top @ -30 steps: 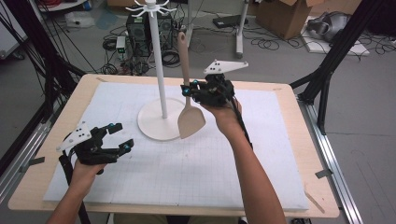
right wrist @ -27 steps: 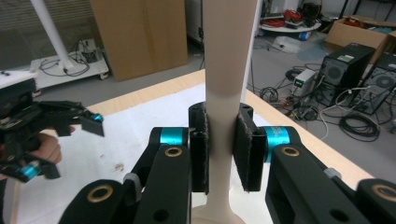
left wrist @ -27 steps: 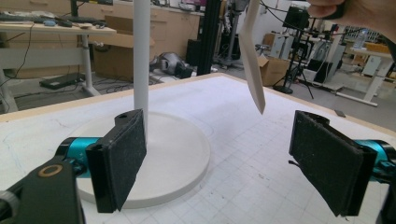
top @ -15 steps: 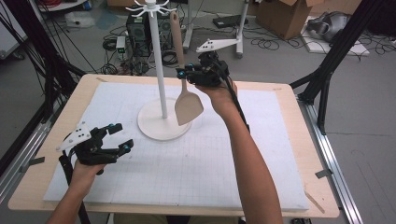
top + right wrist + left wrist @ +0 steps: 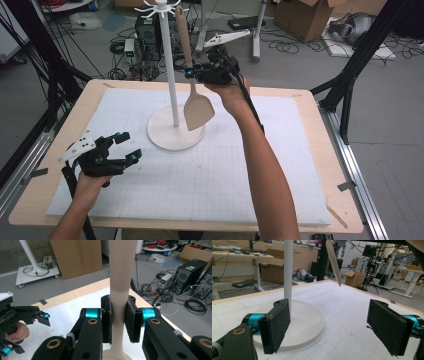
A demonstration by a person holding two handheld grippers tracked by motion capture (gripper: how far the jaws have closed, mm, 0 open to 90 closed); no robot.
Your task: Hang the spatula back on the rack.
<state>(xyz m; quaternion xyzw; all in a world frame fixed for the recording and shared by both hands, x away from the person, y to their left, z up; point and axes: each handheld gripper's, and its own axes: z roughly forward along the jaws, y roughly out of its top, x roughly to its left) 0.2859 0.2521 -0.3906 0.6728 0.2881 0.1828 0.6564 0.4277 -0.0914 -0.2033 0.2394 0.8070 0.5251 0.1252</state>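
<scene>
A beige spatula (image 5: 198,111) hangs upright in the air beside the white hook stand (image 5: 169,75), blade down over the stand's round base (image 5: 160,137). My right gripper (image 5: 192,74) is shut on the spatula's handle (image 5: 121,285), held high near the pole. The handle's top reaches close to the hooks (image 5: 161,7) at the pole's head. My left gripper (image 5: 131,148) rests low at the mat's left, open, jaws wide apart and nothing between them. In the left gripper view the stand's pole (image 5: 288,275) and base (image 5: 307,322) lie just ahead, with the spatula's blade (image 5: 333,261) hanging above.
A white gridded mat (image 5: 215,170) covers the wooden table (image 5: 327,165). Beyond the far edge lie cables, a computer tower (image 5: 148,30) and cardboard boxes (image 5: 300,12) on the floor. Black frame legs (image 5: 350,75) stand at both sides.
My right gripper has carried the spatula up and to the left, closer to the stand's pole and hooks. The left gripper has stayed in place, open.
</scene>
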